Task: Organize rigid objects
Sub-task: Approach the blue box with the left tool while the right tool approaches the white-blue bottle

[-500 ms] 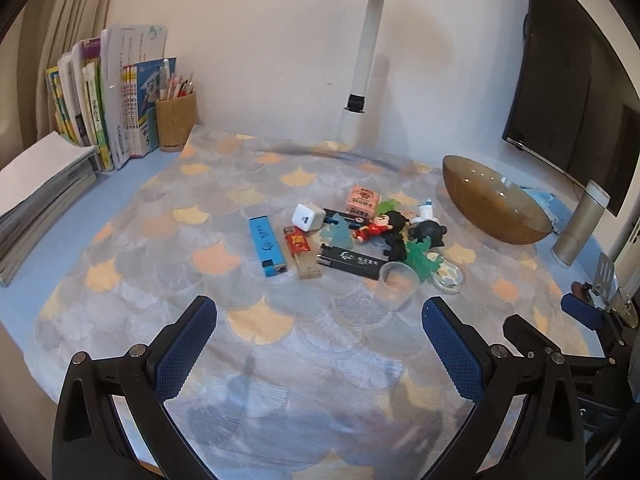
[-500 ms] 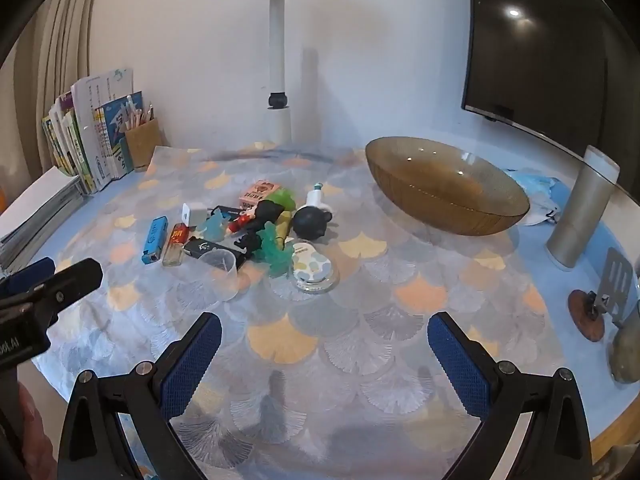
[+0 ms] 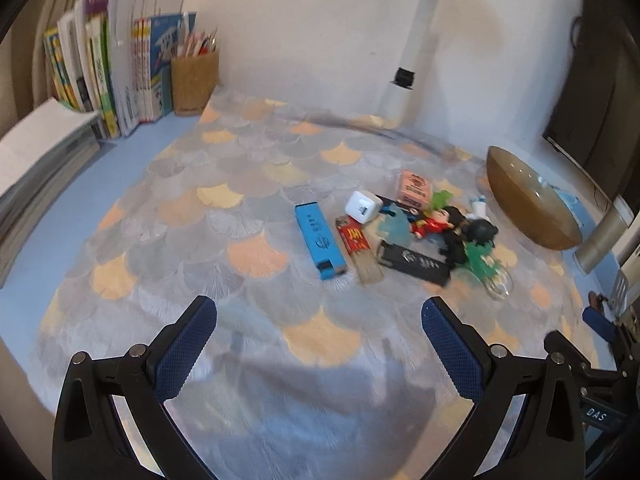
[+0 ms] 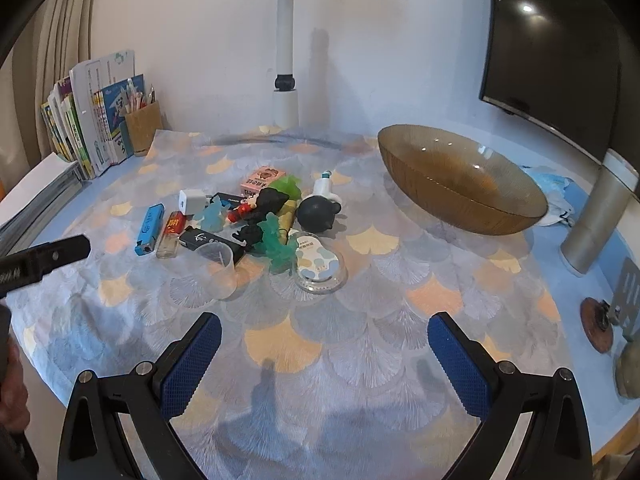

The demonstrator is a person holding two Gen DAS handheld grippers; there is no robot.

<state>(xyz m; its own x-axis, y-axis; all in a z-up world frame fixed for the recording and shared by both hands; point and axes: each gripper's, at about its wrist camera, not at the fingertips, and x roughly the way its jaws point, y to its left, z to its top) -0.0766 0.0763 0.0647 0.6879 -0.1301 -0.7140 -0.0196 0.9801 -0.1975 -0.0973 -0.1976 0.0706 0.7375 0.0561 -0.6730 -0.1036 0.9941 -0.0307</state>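
Nothing looks sorted yet. The left hand-held gripper (image 3: 319, 332) hangs above the table (image 3: 132, 160) with its jaws spread wide and nothing between them. Ahead of it and slightly to its right, the small things lie in 1 loose heap. Going left to right: the blue lighter (image 3: 320, 236) lies at the heap's left edge, just beside the red lighter (image 3: 357, 248), then the white charger (image 3: 363, 207), the black lighter (image 3: 414, 262) and the toy figure (image 3: 438, 222).

The right hand-held gripper (image 4: 324, 346) is likewise wide open and empty. The same heap sits ahead of it and to its left, with the clear cup (image 4: 218, 270) and the round tin (image 4: 319, 265) nearest to it. The brown bowl (image 4: 460, 178), ahead and to its right, holds nothing and stands apart from the heap.

My judgement: if the bowl is the intended place, every piece remains to be lifted over, so the task is at its very start.
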